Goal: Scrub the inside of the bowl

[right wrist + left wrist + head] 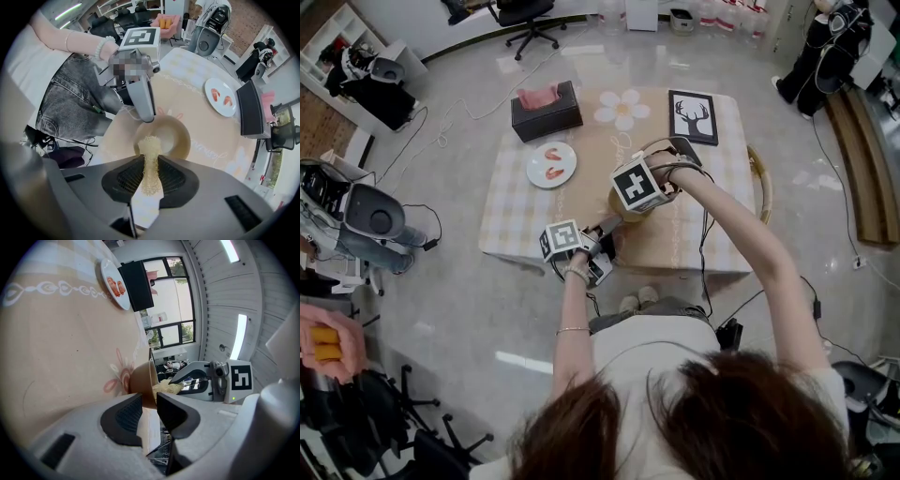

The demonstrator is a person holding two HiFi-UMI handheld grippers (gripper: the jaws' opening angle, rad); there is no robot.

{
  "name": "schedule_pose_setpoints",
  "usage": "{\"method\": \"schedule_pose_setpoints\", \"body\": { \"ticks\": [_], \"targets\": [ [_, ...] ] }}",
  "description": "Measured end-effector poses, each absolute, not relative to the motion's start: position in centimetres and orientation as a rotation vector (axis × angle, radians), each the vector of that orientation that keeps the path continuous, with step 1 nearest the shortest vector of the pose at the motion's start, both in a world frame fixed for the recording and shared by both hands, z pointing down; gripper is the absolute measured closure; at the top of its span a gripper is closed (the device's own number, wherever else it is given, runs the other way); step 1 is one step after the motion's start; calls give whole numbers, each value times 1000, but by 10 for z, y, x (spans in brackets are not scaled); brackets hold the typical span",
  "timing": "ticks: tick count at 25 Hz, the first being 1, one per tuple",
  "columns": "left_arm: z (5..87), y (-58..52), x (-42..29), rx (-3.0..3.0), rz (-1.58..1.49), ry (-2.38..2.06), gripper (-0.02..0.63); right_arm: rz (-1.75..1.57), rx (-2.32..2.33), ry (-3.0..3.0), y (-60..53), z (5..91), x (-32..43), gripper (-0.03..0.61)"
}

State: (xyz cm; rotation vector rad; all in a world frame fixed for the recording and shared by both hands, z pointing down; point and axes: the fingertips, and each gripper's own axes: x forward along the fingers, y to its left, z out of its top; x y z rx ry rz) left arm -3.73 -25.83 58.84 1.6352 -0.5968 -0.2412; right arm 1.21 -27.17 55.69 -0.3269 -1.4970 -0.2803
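1. A glossy grey floor [469, 253] surrounds a tabletop [516, 220] covered with a beige checked cloth. An office chair [525, 19] stands at the far side of the room.
2. On the far half of the tabletop are a dark tissue box [546, 111], a white plate [551, 164] carrying red pieces, and a framed picture [693, 116] of a deer's head. All three lie well apart from the work.
3. The brown bowl [171, 136] sits on the near half of the tabletop, in front of the person, with its opening towards the right gripper's camera.
4. The left hand-held gripper [149, 399] reaches in from the near edge. Its jaws are closed onto the bowl's rim, one pad outside the wall and one inside, with only the wall between them.
5. The right hand-held gripper [150, 161] comes from above. Its jaws are pressed together on a pale yellow mesh scrubber [150, 147], which sticks out past the pads.
6. The free end of the scrubber lies inside the bowl against the near inner wall, just beside the spot where the left hand-held gripper clamps the rim.
7. In the head view, both marker cubes are close together over the bowl.
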Motion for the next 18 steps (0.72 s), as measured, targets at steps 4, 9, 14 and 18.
{"method": "schedule_pose_setpoints", "body": {
  "ticks": [4,9,14,18],
  "targets": [
    [590,-257,-39,1634,-246,-598,517,-279,-334,-1491,-266,557,10,495],
    [590,-258,-37,1627,-246,-593,517,-273,-349,-1503,-261,558,5,495],
    [591,-256,-37,1624,-243,-590,517,-275,-347,-1523,-261,559,-3,495],
    [590,-254,-38,1622,-244,-590,517,-277,-346,-1536,-260,558,-9,495]
  ]
}}
